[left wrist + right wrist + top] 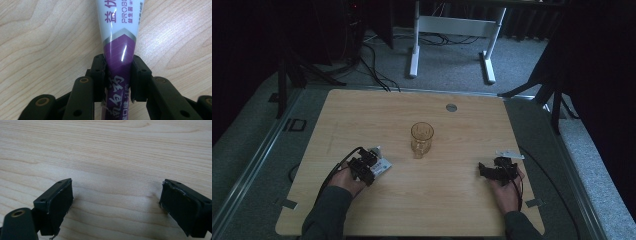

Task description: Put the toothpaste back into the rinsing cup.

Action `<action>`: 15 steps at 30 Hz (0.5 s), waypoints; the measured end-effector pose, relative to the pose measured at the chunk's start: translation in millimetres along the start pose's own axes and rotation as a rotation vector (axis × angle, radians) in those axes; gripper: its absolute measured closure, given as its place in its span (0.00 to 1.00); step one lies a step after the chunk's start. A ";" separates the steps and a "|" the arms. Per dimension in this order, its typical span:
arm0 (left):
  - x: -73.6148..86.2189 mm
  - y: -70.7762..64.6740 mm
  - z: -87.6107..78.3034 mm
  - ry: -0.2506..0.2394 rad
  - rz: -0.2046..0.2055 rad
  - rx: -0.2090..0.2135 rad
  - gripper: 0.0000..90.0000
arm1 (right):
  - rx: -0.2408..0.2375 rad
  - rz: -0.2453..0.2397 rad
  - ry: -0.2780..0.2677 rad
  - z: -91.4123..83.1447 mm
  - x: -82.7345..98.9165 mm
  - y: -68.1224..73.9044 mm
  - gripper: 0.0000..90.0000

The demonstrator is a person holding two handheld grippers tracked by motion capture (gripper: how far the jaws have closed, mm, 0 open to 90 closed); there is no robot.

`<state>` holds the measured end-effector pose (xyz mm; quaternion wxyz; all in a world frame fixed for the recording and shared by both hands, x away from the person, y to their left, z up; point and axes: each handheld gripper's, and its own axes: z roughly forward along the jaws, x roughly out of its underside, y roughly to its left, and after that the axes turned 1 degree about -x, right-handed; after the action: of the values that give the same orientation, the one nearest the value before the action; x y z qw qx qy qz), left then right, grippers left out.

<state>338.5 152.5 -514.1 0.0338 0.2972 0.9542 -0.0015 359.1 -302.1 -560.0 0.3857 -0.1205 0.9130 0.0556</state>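
Observation:
A purple-and-white tube [120, 37] with printed lettering lies flat on the wooden table [437, 195], left of centre. My left gripper [117, 75] is shut on its purple end, both pads pressed against its sides. In the high view the left gripper [364, 167] sits at the near left, with the tube [381, 164] poking out toward the middle. My right gripper [116, 200] rests low over bare wood with its jaws wide open and nothing between them. It sits at the near right [486, 170] in the high view.
An amber drinking glass [422, 139] stands upright at the table's middle, between the two grippers. A small grey round plug [451, 107] is set in the far part of the top. Beyond the table stand white desk legs [414, 55], floor cables and dark stands.

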 end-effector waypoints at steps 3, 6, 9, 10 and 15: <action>1.1 -0.7 -0.6 -0.006 0.001 -0.002 0.78 | 0.000 0.000 0.000 0.0 0.0 0.0 0.12; 2.5 -1.4 -1.6 -0.010 0.014 -0.014 0.79 | 0.000 0.000 0.000 0.0 0.0 0.0 0.12; 4.5 -1.5 -3.8 -0.016 0.013 -0.021 0.79 | 0.000 0.000 0.000 0.0 0.0 0.0 0.12; 5.2 -1.5 -4.9 -0.020 0.009 -0.023 0.79 | 0.000 -0.001 -0.001 0.0 0.0 0.0 0.12; 6.6 0.0 -10.7 -0.033 0.011 -0.030 0.80 | 0.000 0.000 0.000 0.0 0.0 0.0 0.12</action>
<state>332.4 156.5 -503.9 0.0538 0.3021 0.9517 0.0080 359.2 -302.0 -560.0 0.3858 -0.1204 0.9130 0.0555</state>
